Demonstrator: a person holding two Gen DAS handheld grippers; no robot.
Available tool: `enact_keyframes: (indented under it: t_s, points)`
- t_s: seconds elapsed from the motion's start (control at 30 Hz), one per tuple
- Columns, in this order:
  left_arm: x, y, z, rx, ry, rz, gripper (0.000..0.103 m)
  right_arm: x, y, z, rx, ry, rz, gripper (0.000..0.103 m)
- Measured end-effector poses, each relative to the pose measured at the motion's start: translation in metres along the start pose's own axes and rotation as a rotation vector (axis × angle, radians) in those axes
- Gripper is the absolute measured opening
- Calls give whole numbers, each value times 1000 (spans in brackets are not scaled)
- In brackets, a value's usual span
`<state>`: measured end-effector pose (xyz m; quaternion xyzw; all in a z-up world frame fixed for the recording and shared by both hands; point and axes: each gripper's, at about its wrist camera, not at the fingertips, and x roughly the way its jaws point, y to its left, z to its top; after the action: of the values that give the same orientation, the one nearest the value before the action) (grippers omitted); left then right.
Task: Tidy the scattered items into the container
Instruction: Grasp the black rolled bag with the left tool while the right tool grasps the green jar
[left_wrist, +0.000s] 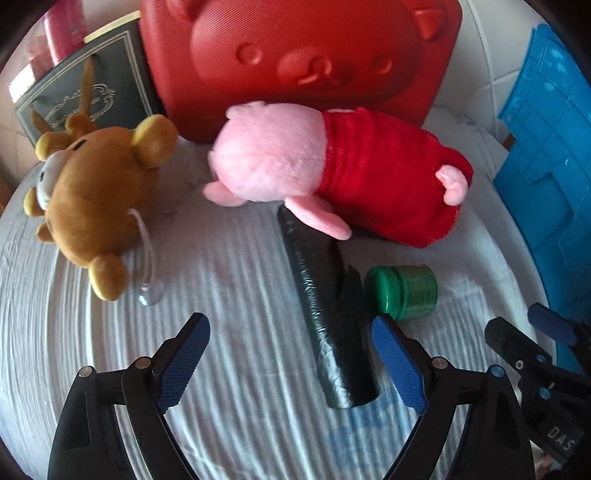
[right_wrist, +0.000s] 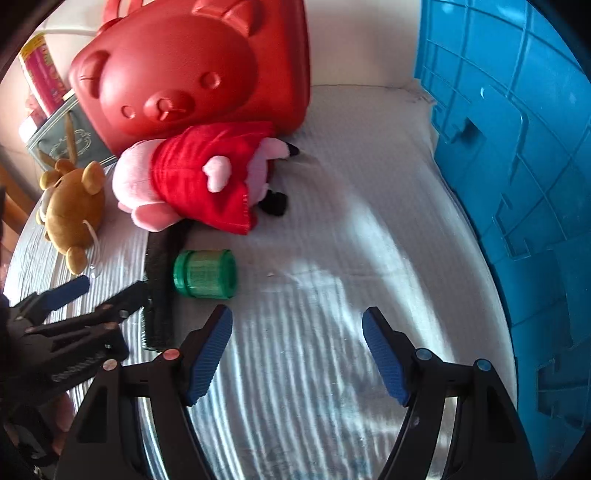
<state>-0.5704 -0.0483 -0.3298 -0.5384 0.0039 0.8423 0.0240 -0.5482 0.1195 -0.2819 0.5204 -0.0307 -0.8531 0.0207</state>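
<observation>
Both grippers hang with fingers spread and nothing between the pads: the left gripper (left_wrist: 288, 354) straddles the black rolled plastic bags (left_wrist: 328, 317) at lower centre, and the right gripper (right_wrist: 297, 350) is over bare white cloth. The green lidded plastic jar (right_wrist: 205, 273) lies beside the roll, the pink pig plush in a red dress (left_wrist: 332, 173) above it, the brown bear plush (left_wrist: 92, 199) at left, and the blue plastic crate (right_wrist: 517, 184) along the right edge.

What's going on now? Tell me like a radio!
Left gripper open over black roll. Right gripper open, empty. Green jar beside roll. Blue crate right.
</observation>
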Motion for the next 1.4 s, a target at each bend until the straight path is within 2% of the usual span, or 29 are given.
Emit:
enact_keyframes:
  t_s: [0.07, 0.1, 0.33, 0.43, 0.5, 0.53, 0.6, 0.63, 0.8, 0.87, 0.9, 0.93, 1.1, 1.17, 1.2, 1.3, 1.4]
  points:
    - [6, -2, 0, 20, 4, -16, 79, 5, 1, 3, -1, 6, 16, 72]
    - [6, 0, 0, 19, 1, -11, 78, 8, 4, 4, -5, 6, 29, 67]
    - [-4, 33, -12, 27, -36, 123, 75, 36, 40, 16, -45, 22, 144, 66]
    - [2, 44, -11, 13, -17, 131, 75, 51, 54, 17, -67, 43, 161, 66]
    - [7, 43, -9, 15, -9, 117, 75, 62, 62, 16, -92, 65, 142, 65]
    - [9, 40, -7, 23, -11, 110, 75, 66, 62, 15, -94, 76, 138, 52]
    - [11, 32, -2, 42, -23, 96, 75, 66, 58, 13, -81, 68, 122, 39]
    - [13, 26, 0, 54, -26, 90, 76, 66, 54, 13, -72, 72, 121, 35]
    - [29, 2, 14, 108, -26, 93, 76, 60, 45, 14, -70, 60, 141, 36]
    - [33, 2, 13, 97, -15, 86, 62, 56, 44, 16, -54, 38, 150, 46]
    - [33, 3, 11, 86, -12, 78, 53, 55, 44, 18, -41, 32, 155, 60]
    - [31, 4, 9, 78, -9, 79, 51, 56, 44, 19, -32, 31, 160, 65]
    - [23, 12, -8, 10, 2, 107, 44, 64, 53, 25, -5, 20, 178, 65]
    - [20, 14, -15, -25, 11, 104, 42, 70, 58, 26, -5, 27, 161, 57]
    - [18, 13, -18, -30, 12, 103, 42, 72, 60, 25, -6, 32, 154, 56]
    - [18, 7, -23, -14, 9, 112, 43, 72, 60, 23, 3, 28, 147, 56]
    - [21, 3, -20, -11, 3, 116, 49, 71, 60, 21, -2, 30, 150, 56]
